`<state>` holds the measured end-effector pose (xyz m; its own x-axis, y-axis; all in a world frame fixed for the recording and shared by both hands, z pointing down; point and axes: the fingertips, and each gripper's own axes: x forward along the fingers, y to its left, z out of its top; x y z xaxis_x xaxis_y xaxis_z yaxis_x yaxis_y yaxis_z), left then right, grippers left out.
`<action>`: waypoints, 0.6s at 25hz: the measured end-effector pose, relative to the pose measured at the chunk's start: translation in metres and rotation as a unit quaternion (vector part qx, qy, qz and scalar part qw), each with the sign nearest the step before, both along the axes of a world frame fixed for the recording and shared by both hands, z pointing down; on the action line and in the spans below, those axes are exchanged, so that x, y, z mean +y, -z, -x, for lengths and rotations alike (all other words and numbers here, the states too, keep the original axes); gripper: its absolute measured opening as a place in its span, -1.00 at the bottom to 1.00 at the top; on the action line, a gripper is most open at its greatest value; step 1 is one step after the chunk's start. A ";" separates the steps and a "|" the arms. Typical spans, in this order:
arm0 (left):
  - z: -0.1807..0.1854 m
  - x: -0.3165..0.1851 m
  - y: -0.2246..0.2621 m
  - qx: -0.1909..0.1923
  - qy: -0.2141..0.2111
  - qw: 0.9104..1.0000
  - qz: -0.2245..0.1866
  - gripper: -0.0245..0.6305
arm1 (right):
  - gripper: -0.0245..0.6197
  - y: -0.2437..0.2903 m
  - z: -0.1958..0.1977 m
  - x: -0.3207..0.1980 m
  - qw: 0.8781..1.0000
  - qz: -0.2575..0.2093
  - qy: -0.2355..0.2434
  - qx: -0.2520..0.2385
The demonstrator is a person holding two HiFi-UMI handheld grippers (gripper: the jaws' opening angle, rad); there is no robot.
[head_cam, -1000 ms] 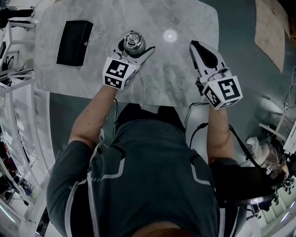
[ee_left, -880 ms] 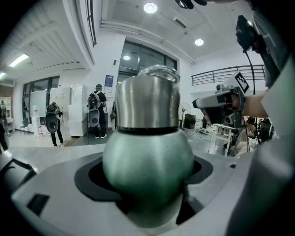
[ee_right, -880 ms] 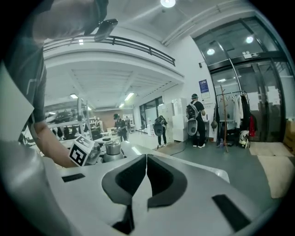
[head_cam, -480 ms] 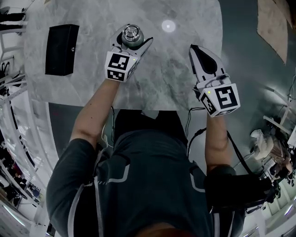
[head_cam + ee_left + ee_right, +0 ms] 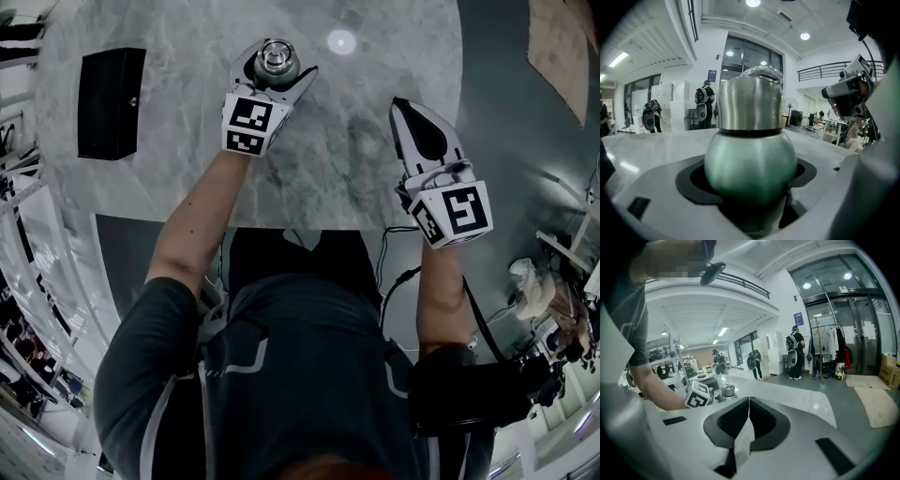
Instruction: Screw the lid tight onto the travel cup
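The travel cup (image 5: 274,64) stands upright on the marble table, a green rounded body with a steel lid (image 5: 750,103) on top. My left gripper (image 5: 273,77) is shut on the cup's green body (image 5: 750,164), its jaws hugging both sides. The lid (image 5: 276,57) sits level on the cup, seen from above as a shiny ring. My right gripper (image 5: 405,111) hovers over the table's right part, well apart from the cup, jaws shut with nothing between them (image 5: 748,406). From the right gripper view the cup (image 5: 727,391) shows small at the left, behind the left gripper's marker cube (image 5: 698,398).
A black rectangular box (image 5: 111,103) lies on the table's left side. The marble table (image 5: 375,178) ends at a front edge close to the person's body; grey floor lies to the right. A bright ceiling-light reflection (image 5: 341,41) marks the tabletop beside the cup.
The left gripper with the cup has shifted a little farther up the table. The right gripper has stayed about where it was, shut.
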<state>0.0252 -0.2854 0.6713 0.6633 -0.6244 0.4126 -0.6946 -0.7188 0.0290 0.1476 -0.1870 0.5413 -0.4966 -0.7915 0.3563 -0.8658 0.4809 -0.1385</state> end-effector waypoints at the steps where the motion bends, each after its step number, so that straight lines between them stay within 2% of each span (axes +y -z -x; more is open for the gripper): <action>1: -0.001 0.001 -0.001 0.000 -0.002 1.000 0.000 0.30 | -0.83 0.000 0.000 0.000 1.000 -0.001 0.003 -0.001; 7: -0.002 0.004 0.000 -0.014 -0.003 1.000 -0.005 0.30 | -0.83 0.002 -0.003 0.003 1.000 -0.002 0.004 0.000; 11: -0.001 0.004 -0.001 -0.019 0.012 1.000 0.020 0.30 | -0.83 0.009 -0.002 0.007 1.000 -0.003 0.009 -0.001; 15: 0.006 0.010 -0.011 -0.054 0.012 0.998 0.025 0.31 | -0.83 0.009 0.001 0.011 1.000 -0.003 0.013 -0.001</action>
